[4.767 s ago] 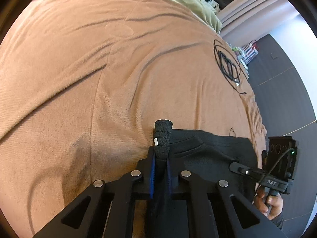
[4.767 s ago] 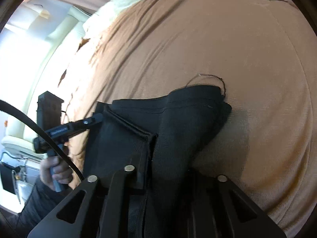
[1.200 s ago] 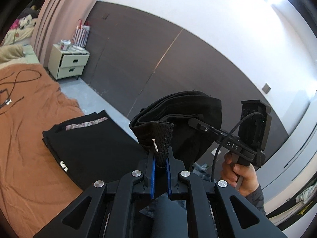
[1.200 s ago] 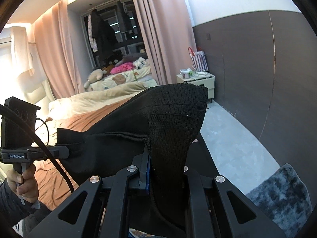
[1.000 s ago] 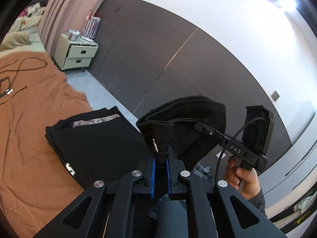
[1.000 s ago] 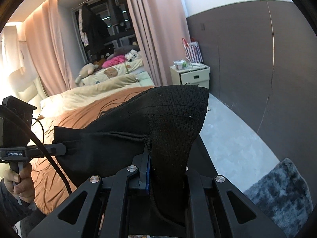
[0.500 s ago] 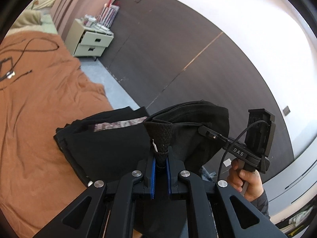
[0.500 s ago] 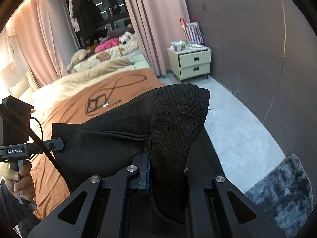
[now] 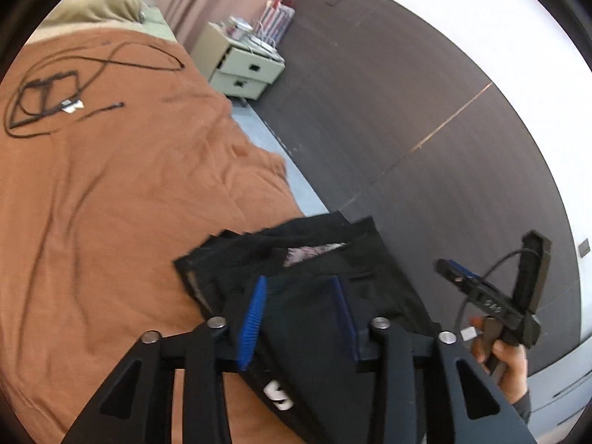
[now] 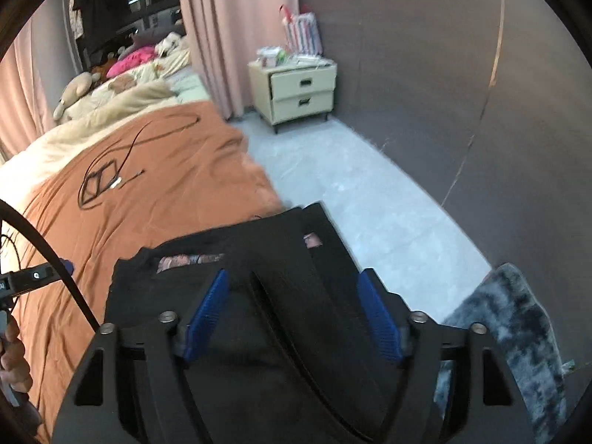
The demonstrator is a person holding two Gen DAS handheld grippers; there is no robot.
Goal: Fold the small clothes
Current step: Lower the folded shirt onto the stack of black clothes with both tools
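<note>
At the near corner of the bed [image 9: 111, 192], lower centre of both wrist views, a pile of folded black clothes [image 9: 318, 266] lies on the brown cover, close to the edge that borders the grey floor [image 10: 355, 185]. A patterned strip shows between the layers in both views, and a white logo sits on a lower piece at the bottom of the left view.

Left gripper [image 9: 299, 318]: blue-padded fingers spread apart, nothing between them; the pile shows through the gap. Right gripper [image 10: 292, 318]: fingers likewise spread, empty, with a black folded band of the top garment [image 10: 288, 296] running lengthwise under the gap.

Governing relation: the pile lies directly ahead of and below both grippers. Its long axis runs from lower centre toward upper right in the left view, roughly along the fingers. The right gripper appears the nearer, since cloth fills its whole lower frame. In the left view the right gripper sits at the right edge, off the pile.

Judgement: the piece appears set on the pile; both grippers can withdraw. Frames are motion-blurred, so contact between pads and cloth cannot be confirmed.
</note>
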